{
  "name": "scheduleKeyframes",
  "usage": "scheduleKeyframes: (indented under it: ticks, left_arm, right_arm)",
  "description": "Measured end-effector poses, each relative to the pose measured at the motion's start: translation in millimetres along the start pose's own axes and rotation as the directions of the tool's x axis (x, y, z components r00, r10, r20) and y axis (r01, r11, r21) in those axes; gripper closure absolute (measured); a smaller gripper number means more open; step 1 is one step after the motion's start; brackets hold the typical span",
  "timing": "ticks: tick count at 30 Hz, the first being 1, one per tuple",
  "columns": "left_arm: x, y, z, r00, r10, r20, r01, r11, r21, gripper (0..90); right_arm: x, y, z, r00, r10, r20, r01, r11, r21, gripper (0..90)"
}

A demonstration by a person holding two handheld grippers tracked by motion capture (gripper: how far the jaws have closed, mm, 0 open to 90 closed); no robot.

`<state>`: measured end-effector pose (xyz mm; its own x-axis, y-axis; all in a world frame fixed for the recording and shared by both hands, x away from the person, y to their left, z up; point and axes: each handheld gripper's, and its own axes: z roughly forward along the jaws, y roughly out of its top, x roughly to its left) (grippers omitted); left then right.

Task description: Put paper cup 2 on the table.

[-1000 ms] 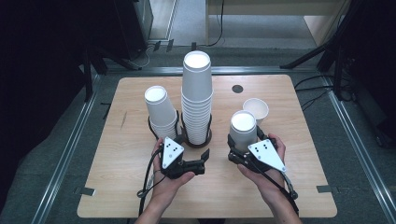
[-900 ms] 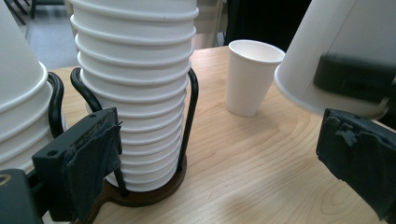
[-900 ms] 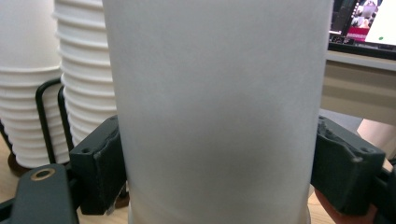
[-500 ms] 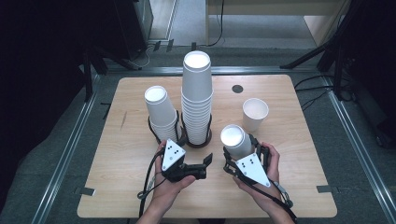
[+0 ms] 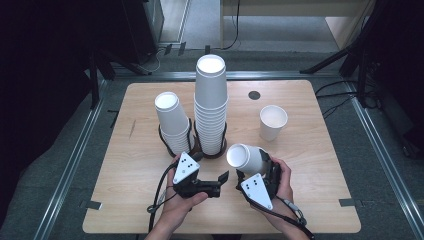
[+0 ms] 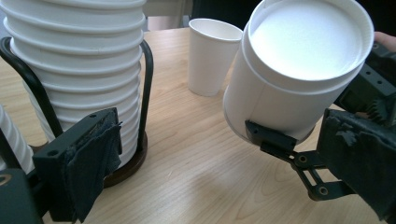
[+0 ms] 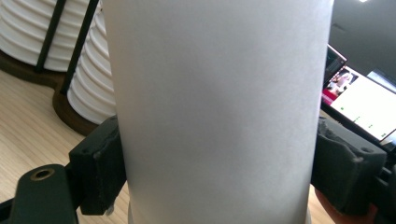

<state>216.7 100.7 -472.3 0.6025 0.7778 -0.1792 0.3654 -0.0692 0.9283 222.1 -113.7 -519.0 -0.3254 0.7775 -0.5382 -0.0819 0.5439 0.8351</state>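
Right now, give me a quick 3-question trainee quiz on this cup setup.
1. True or false: the right gripper is shut on a white cup.
2. How many cups stand alone on the table, apart from the stacks? A) none B) one C) three
3. Which stack is taller: the one nearer the table's middle, or the one to its left in the high view?

Key:
1. True; its pads press the cup's sides, and the cup is tilted.
2. B; the lone upright cup stands mouth up toward the right.
3. The middle stack; the shorter stack stands beside it, both in black wire holders.
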Motion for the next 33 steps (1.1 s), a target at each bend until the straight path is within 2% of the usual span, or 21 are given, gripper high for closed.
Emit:
scheduleKeyframes:
  ticks: [10,15,21,26,28,30,32,33]
  left_arm:
    - [-1.6,-0.5,-0.2,0.9998,0.001,0.018,-0.001,1.0,0.002,0.3]
    - [-2.2,-1.1,0.6,0.9996,0.0,0.028,0.0,1.0,0.004,0.3]
    - [-4.3,-1.7,1.9,0.9991,0.0,0.042,0.0,1.0,0.004,0.3]
    - [-4.6,-2.5,2.8,0.9988,0.005,0.049,-0.005,0.9999,0.01,0.3]
    - [-5.2,-2.7,3.2,0.9987,0.005,0.051,-0.006,0.9999,0.011,0.3]
    - [-6.0,-2.9,3.4,0.9986,0.009,0.053,-0.01,0.9998,0.015,0.3]
    - [-7.2,-3.2,3.9,0.9984,0.011,0.055,-0.011,0.9998,0.015,0.3]
    - [-7.7,-3.4,4.4,0.9984,0.015,0.054,-0.016,0.9997,0.017,0.3]
  right_arm:
    - [5.0,-3.5,0.6,0.994,-0.107,0.021,0.107,0.994,0.005,14.9]
    - [7.9,-4.3,1.2,0.9904,-0.136,0.022,0.136,0.991,0.009,14.9]
    - [10.3,-5.1,1.9,0.9798,-0.197,0.035,0.196,0.98,0.007,14.8]
    - [13.8,-4.9,1.9,0.9731,-0.227,0.038,0.227,0.974,0.003,14.8]
    - [15.4,-5.3,2.0,0.9652,-0.258,0.045,0.258,0.966,-0.002,14.8]
    - [17.6,-5.3,1.5,0.9625,-0.268,0.042,0.269,0.963,-0.005,14.8]
    - [19.7,-5.1,1.4,0.9551,-0.293,0.042,0.294,0.956,-0.017,14.8]
    - [20.9,-4.7,0.9,0.9555,-0.293,0.035,0.294,0.956,-0.016,14.7]
